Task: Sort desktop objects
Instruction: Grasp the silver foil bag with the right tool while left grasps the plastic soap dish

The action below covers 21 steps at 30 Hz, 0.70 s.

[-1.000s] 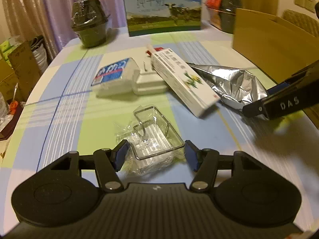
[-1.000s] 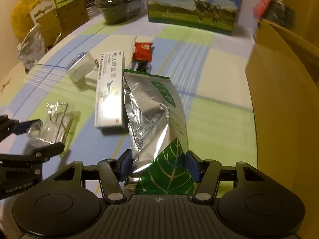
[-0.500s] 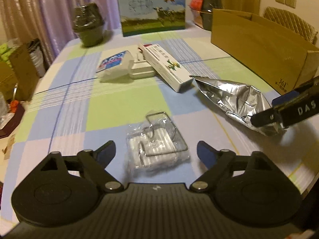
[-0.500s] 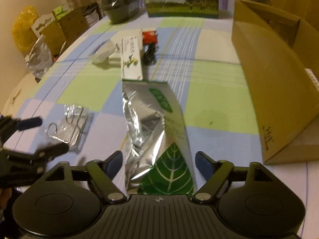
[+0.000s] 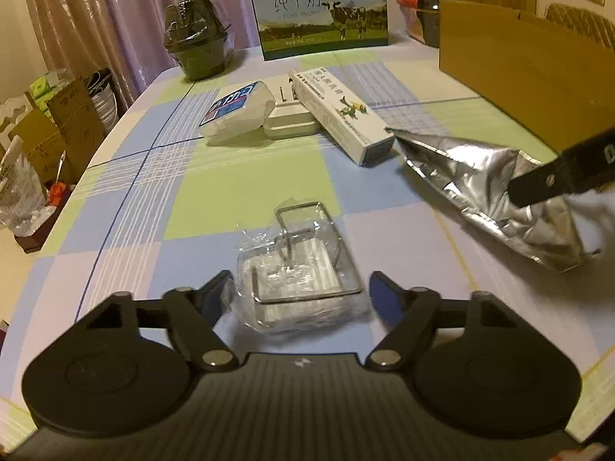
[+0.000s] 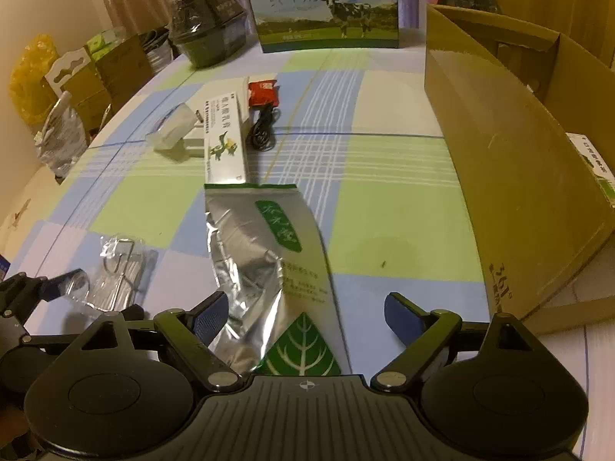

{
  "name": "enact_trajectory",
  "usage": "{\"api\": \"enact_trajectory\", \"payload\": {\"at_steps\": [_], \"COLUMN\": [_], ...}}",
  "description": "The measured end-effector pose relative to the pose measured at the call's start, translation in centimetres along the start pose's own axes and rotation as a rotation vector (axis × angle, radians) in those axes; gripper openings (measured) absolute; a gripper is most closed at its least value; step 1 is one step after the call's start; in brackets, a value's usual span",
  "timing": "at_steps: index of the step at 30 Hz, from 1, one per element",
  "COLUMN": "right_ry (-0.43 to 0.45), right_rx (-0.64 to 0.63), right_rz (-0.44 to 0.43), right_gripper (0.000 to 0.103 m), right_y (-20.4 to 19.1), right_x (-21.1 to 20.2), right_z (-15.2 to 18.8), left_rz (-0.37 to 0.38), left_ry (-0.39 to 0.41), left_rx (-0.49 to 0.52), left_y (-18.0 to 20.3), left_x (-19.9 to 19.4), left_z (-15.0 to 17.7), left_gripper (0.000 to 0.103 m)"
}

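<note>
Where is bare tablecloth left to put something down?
Free: the patch between the foil pouch and the cardboard box, and the green square between the wire rack packet and the tissue pack. Crowded: around the white carton.

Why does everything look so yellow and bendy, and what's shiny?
Left wrist view: warm indoor light tints everything yellow, the fisheye lens curves the table edges, and the silver foil bag glints. Right wrist view: same yellow tint, cardboard box bulges, foil bag glares.
</note>
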State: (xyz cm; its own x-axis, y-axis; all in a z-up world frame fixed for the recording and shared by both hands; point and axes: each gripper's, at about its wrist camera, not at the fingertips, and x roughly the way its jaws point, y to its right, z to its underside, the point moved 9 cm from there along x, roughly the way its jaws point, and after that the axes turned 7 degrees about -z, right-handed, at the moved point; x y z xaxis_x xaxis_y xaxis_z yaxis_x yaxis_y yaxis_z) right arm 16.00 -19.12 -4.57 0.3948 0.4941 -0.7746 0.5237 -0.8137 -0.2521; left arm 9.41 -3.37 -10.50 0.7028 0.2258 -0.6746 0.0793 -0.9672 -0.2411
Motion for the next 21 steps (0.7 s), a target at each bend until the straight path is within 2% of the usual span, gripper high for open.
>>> {"api": "enact_trajectory", "payload": {"at_steps": [2,4,5,10,13,17,21], "right_ry": [0.002,-0.001,-0.002,-0.004,-0.024,-0.090,-0.158], "right_rx": [-0.005,-0.017,-0.025,-0.096,-0.168,-0.265,-0.306], "right_rz": [0.000,-0.001,-0.001,-0.019,-0.024,-0.033,-0.016], "right_gripper": [0.086,0.086,0.086,0.086,0.086,0.086,0.086], "right_y": [0.1,0.0,-0.1,-1.0,-1.8,-2.9,-3.0], "right_x": [0.0,0.1,0.2,0.4,1.0,2.9,4.8], "right_z": [-0.1,-0.1,-0.1,-0.7,-1.1,-1.0,-0.3], "left_rz": [0.002,0.011,0.016,0.079,0.100,0.114,0.119], "left_ry": [0.006,0.007,0.005,0.009,0.032,0.023,0.014], "left_rx": [0.002,0.004,0.005,-0.015,0.013,0.010,-0.003], "left_y": [-0.1,-0.1,-0.2,-0.5,-0.1,0.2,0.2], "left_x": [0.1,0.0,-0.1,-0.9,-1.6,-1.4,-1.2], "left_z": [-0.1,-0.1,-0.2,-0.3,-0.4,-0.2,-0.2], "left_gripper": [0.066,0.056,0.054,0.053,0.053,0.053,0.053]}}
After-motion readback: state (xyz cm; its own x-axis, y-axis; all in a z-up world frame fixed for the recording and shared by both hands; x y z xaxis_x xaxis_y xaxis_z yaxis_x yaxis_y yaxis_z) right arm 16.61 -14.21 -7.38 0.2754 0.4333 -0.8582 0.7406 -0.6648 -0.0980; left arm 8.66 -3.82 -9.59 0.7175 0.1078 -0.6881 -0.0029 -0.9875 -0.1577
